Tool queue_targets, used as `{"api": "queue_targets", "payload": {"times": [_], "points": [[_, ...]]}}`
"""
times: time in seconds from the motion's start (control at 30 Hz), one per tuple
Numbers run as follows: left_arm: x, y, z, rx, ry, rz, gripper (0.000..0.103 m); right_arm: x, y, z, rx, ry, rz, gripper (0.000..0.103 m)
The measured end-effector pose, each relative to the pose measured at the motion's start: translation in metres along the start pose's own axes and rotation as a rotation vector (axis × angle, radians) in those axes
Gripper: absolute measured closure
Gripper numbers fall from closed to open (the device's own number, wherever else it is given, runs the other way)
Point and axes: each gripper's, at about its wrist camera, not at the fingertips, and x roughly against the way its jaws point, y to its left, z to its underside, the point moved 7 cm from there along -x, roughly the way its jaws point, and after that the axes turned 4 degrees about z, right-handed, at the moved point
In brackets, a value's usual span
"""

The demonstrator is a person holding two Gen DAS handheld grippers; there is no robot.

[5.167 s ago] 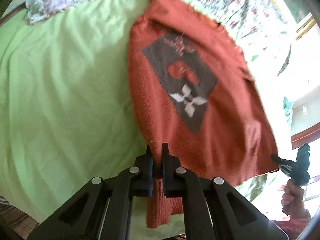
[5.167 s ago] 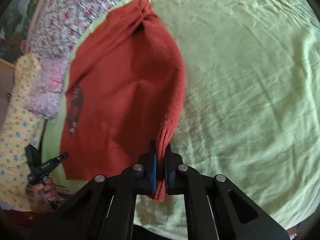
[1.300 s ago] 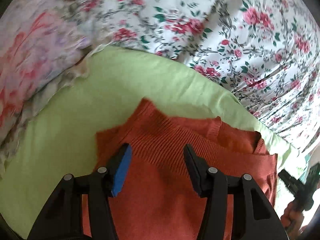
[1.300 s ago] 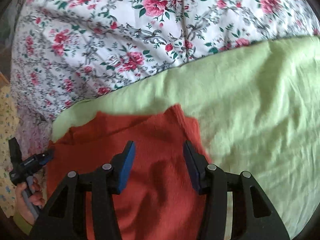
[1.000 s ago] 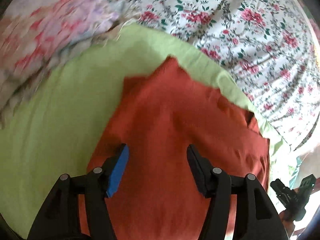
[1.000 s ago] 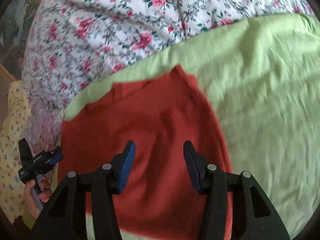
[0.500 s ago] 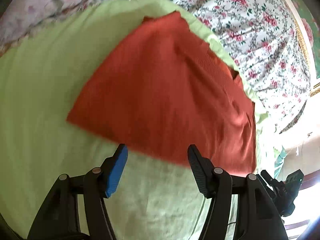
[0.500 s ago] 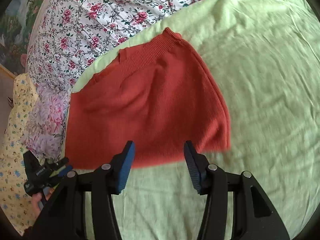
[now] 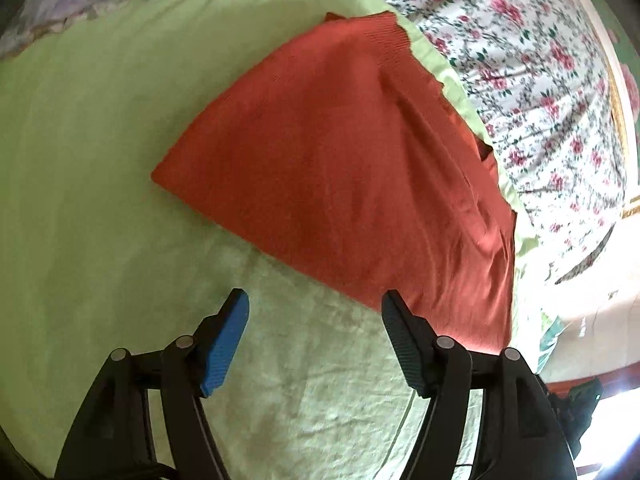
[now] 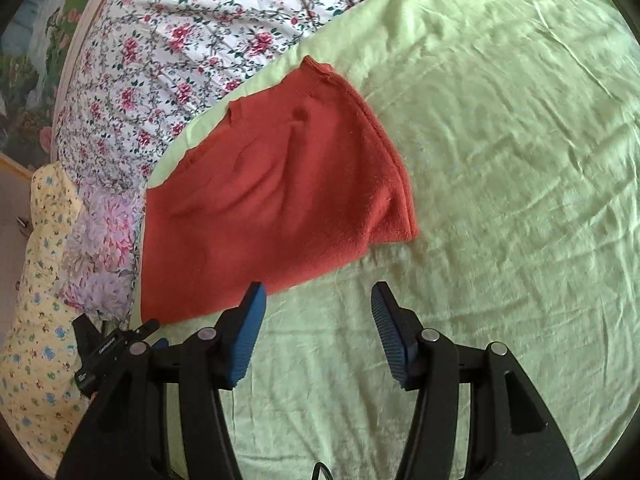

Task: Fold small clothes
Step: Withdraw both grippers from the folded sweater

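My left tool (image 9: 314, 330) and right tool (image 10: 316, 316), both released with jaws just widening and nothing between them, hover at the near edge of the red knit sweater (image 9: 352, 168), folded on the bed's green sheet (image 10: 500, 160). Soft and limp, it looks best pinched at its corners.

A: Garment material?
B: The red sweater (image 9: 352, 168) is matt knit cloth, fuzzy, ribbed at its edge.
A: Supporting surface?
B: The green sheet (image 10: 500, 160) is matt woven cloth, finely creased; the floral cover (image 10: 168, 36) is printed cloth.
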Motion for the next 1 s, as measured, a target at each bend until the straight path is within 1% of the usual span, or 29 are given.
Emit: {"api": "queue_targets", "payload": {"times": [0.1,0.27,0.43,0.47,0.57,0.63,0.67,0.7,0.73,0.77,0.83,0.87,0.9,1.0], "points": [[-0.006,0.006,-0.006,0.052,-0.015,0.032,0.033,0.002,0.006,0.001,0.028,0.004,0.0,0.046],[-0.012,0.013,-0.027,0.1,-0.064,0.05,0.03,-0.003,0.009,-0.001,0.039,0.018,0.002,0.046],[-0.017,0.017,-0.051,0.126,-0.131,0.03,0.029,-0.014,0.012,-0.004,0.042,0.036,0.0,0.046],[-0.019,0.018,-0.058,0.133,-0.158,0.02,0.029,-0.016,0.012,-0.005,0.045,0.04,0.0,0.046],[-0.024,0.015,-0.07,0.128,-0.198,-0.019,0.032,-0.022,0.015,-0.006,0.051,0.048,-0.002,0.046],[-0.025,0.011,-0.076,0.111,-0.22,-0.039,0.046,-0.026,0.016,-0.009,0.053,0.053,-0.003,0.046],[-0.028,0.008,-0.08,0.098,-0.218,-0.038,0.061,-0.028,0.016,-0.012,0.055,0.054,-0.005,0.046],[-0.03,0.004,-0.082,0.089,-0.213,-0.027,0.074,-0.03,0.017,-0.014,0.057,0.055,-0.007,0.046],[-0.03,0.0,-0.084,0.073,-0.214,-0.028,0.077,-0.031,0.017,-0.016,0.066,0.054,-0.014,0.046],[-0.029,-0.005,-0.085,0.051,-0.22,-0.039,0.083,-0.033,0.018,-0.019,0.07,0.053,-0.017,0.046],[-0.026,-0.022,-0.086,-0.027,-0.236,-0.066,0.088,-0.036,0.018,-0.025,0.074,0.049,-0.023,0.046],[-0.022,-0.037,-0.086,-0.087,-0.248,-0.074,0.089,-0.037,0.018,-0.028,0.073,0.046,-0.026,0.046],[-0.02,-0.046,-0.085,-0.117,-0.253,-0.067,0.09,-0.038,0.017,-0.032,0.07,0.041,-0.031,0.046],[-0.016,-0.096,-0.078,-0.257,-0.261,-0.029,0.091,-0.041,0.014,-0.047,0.065,0.03,-0.047,0.046]]}}
